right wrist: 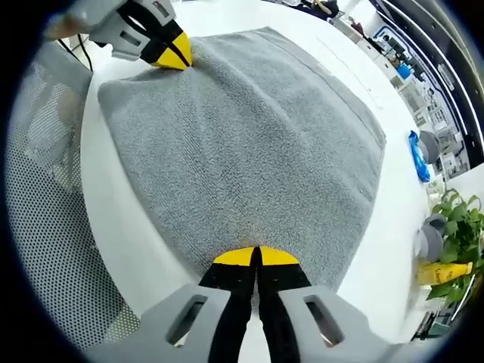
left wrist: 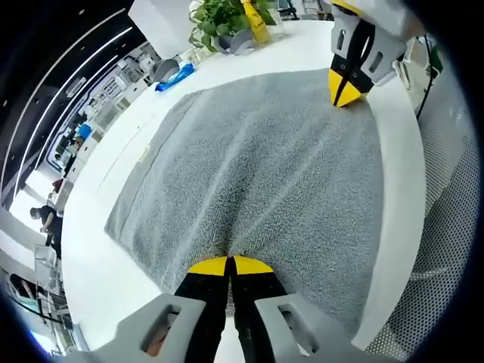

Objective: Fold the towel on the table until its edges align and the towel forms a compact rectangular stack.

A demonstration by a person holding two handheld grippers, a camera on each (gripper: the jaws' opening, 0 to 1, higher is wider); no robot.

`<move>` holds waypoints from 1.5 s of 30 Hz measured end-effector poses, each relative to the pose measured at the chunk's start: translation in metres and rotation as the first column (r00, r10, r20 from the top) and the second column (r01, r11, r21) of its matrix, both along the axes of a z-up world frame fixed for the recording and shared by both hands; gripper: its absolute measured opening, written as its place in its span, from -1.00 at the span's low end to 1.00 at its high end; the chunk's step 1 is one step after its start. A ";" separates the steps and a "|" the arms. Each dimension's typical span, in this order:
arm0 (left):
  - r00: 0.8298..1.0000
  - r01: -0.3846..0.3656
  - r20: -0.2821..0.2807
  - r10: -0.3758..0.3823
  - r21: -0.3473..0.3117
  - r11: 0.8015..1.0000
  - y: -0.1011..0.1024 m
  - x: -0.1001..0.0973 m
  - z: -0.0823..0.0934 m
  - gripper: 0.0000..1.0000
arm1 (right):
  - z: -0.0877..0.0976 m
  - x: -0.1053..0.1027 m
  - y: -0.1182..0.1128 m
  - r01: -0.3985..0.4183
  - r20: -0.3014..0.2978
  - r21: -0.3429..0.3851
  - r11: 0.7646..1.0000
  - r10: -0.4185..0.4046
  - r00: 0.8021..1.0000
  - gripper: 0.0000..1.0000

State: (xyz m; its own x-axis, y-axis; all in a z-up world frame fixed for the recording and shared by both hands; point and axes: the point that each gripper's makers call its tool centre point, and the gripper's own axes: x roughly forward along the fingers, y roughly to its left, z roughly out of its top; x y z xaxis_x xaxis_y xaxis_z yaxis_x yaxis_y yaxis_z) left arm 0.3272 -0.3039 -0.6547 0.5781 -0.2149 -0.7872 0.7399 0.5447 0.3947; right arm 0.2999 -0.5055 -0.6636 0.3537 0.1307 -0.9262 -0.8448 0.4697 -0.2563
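Both grippers pinch the near edge of the towel (left wrist: 257, 166), one at each near corner, so the edge can lift evenly for a fold. Left gripper (left wrist: 229, 265): fingers closed on the cloth. Right gripper (right wrist: 255, 255): same, closed on its corner. Towel lies flat on the white bench (left wrist: 113, 280), along the near bench edge. Plant (left wrist: 219, 19) and blue item (left wrist: 175, 77) sit at the far corner, clear of the fold.

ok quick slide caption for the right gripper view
Both grippers, right and left, pinch the near edge of a flat grey towel on a white table.
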 end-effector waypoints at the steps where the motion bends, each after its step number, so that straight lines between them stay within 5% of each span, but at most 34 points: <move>1: 0.999 0.037 0.019 -0.038 0.039 0.999 0.000 0.002 0.001 -0.98 | 0.000 -0.001 0.000 0.012 -0.003 0.012 1.000 -0.012 1.000 -1.00; 5: 0.991 0.104 0.057 -0.118 0.197 0.975 -0.001 0.004 -0.001 -0.99 | 0.000 -0.004 0.002 0.037 -0.012 0.039 0.999 -0.036 0.999 -1.00; 8: 0.991 0.104 0.066 -0.119 0.205 0.973 -0.001 0.005 -0.002 -0.99 | 0.000 -0.008 0.003 0.032 -0.023 0.043 0.999 -0.031 0.999 -1.00; 14: 0.997 0.038 0.057 -0.043 0.083 0.996 0.003 0.008 0.001 -0.99 | -0.001 -0.013 0.005 0.029 -0.015 0.051 0.998 -0.028 0.999 -1.00; 32: 0.997 0.018 0.078 -0.021 0.043 0.999 0.005 0.013 0.001 -0.99 | 0.000 -0.030 0.015 0.023 0.032 0.099 0.995 -0.026 0.999 -1.00; 41: 0.997 0.002 0.071 -0.002 0.001 1.000 0.006 0.014 0.002 -0.98 | 0.000 -0.038 0.019 -0.017 0.026 0.066 0.998 0.016 1.000 -1.00; 45: 0.998 -0.023 0.059 0.025 -0.036 0.999 0.007 0.014 0.002 -0.98 | 0.001 -0.044 0.020 0.017 -0.008 0.112 0.994 -0.016 1.000 -1.00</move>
